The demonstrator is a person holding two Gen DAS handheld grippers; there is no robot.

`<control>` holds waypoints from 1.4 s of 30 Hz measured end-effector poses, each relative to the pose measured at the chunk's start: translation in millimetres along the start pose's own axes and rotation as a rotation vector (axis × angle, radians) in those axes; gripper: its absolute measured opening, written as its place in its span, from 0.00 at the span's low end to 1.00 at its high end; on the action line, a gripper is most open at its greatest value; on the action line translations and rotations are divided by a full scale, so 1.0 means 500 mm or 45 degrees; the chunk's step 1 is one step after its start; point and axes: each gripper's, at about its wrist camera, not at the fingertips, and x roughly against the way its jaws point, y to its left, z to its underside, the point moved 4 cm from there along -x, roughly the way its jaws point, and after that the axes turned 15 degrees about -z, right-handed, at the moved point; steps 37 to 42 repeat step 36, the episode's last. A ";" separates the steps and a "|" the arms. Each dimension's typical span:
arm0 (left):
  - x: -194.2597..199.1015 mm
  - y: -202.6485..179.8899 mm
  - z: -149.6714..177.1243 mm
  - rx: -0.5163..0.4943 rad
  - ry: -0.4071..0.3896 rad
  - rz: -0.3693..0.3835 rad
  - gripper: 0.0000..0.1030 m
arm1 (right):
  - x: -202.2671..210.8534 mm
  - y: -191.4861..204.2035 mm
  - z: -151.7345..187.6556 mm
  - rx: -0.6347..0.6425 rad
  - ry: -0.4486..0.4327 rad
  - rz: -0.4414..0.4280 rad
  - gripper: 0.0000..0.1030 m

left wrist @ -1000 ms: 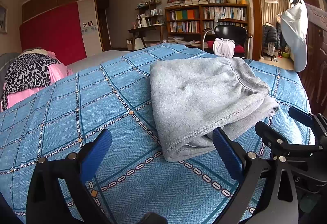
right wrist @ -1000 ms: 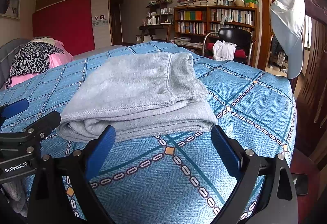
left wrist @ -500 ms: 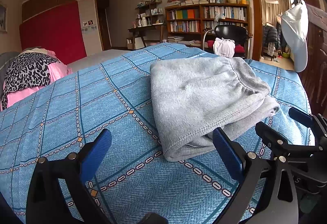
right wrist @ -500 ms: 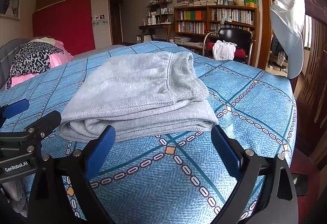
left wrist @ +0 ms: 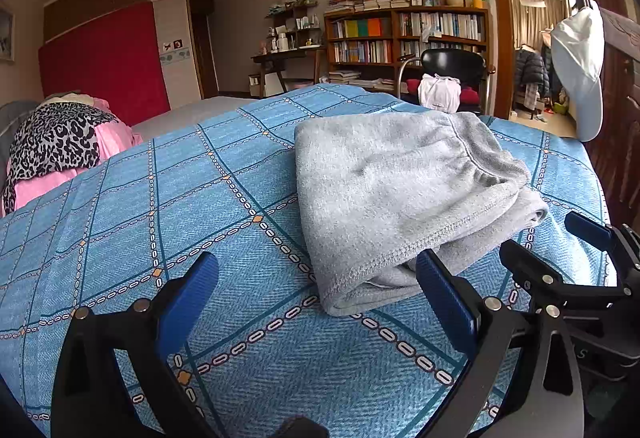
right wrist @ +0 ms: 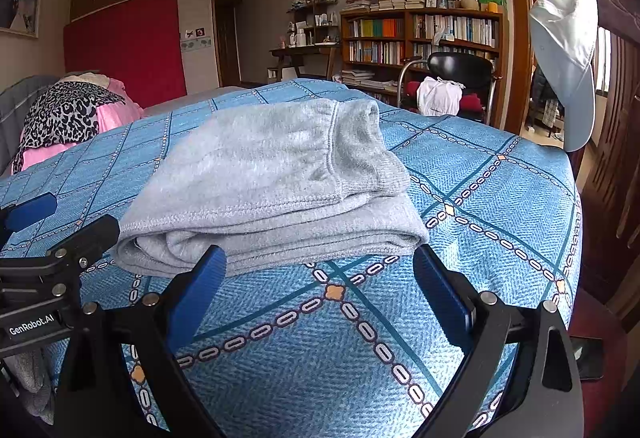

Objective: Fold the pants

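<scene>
The grey pants (left wrist: 400, 190) lie folded into a compact stack on the blue patterned bedspread (left wrist: 160, 198), waistband on top toward the far right; they also show in the right wrist view (right wrist: 272, 190). My left gripper (left wrist: 316, 286) is open and empty, hovering just in front of the stack's near left corner. My right gripper (right wrist: 320, 278) is open and empty, in front of the stack's near edge. Neither touches the pants. The right gripper shows at the right of the left wrist view (left wrist: 560, 258).
A leopard-print and pink pile (left wrist: 60, 146) lies at the bed's far left. A black chair with white cloth (left wrist: 444, 86), a bookshelf (left wrist: 408, 34) and a desk stand behind the bed. A white cap (right wrist: 568, 58) hangs on the dark wooden door at right.
</scene>
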 end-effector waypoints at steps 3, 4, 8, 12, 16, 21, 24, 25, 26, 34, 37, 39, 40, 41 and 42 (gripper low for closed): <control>0.000 0.000 0.000 0.000 0.001 0.000 0.95 | 0.000 0.000 0.000 -0.001 0.000 -0.001 0.93; 0.000 0.000 0.000 0.000 0.001 0.000 0.95 | 0.000 0.001 0.001 0.000 0.000 -0.001 0.93; 0.000 0.000 0.000 0.000 0.001 0.001 0.95 | 0.000 0.000 -0.001 0.000 0.000 -0.001 0.93; -0.001 0.001 0.000 0.001 0.002 -0.001 0.95 | -0.001 0.002 0.001 -0.001 0.004 0.000 0.93; -0.004 -0.001 0.002 0.003 0.005 -0.004 0.95 | -0.005 0.004 0.005 -0.001 0.011 -0.002 0.93; -0.002 -0.002 0.004 0.002 -0.008 0.012 0.95 | -0.006 0.006 0.005 0.002 0.006 0.002 0.93; 0.008 -0.005 0.003 -0.001 -0.037 0.012 0.95 | -0.006 0.008 0.006 0.004 0.000 0.004 0.93; 0.011 -0.006 0.002 -0.005 -0.044 0.010 0.95 | -0.005 0.010 0.006 0.005 -0.003 0.007 0.93; 0.012 -0.009 0.001 -0.007 -0.045 0.008 0.95 | -0.004 0.010 0.004 0.005 -0.005 0.009 0.93; 0.000 -0.003 0.001 0.032 0.019 0.007 0.95 | 0.004 0.006 -0.009 0.005 -0.009 0.006 0.93; -0.004 0.000 0.000 0.043 0.036 0.005 0.95 | 0.005 0.008 -0.010 0.005 -0.013 0.003 0.93; -0.004 0.000 0.000 0.043 0.036 0.005 0.95 | 0.005 0.008 -0.010 0.005 -0.013 0.003 0.93; -0.004 0.000 0.000 0.043 0.036 0.005 0.95 | 0.005 0.008 -0.010 0.005 -0.013 0.003 0.93; -0.004 0.000 0.000 0.043 0.036 0.005 0.95 | 0.005 0.008 -0.010 0.005 -0.013 0.003 0.93; -0.004 0.000 0.000 0.043 0.036 0.005 0.95 | 0.005 0.008 -0.010 0.005 -0.013 0.003 0.93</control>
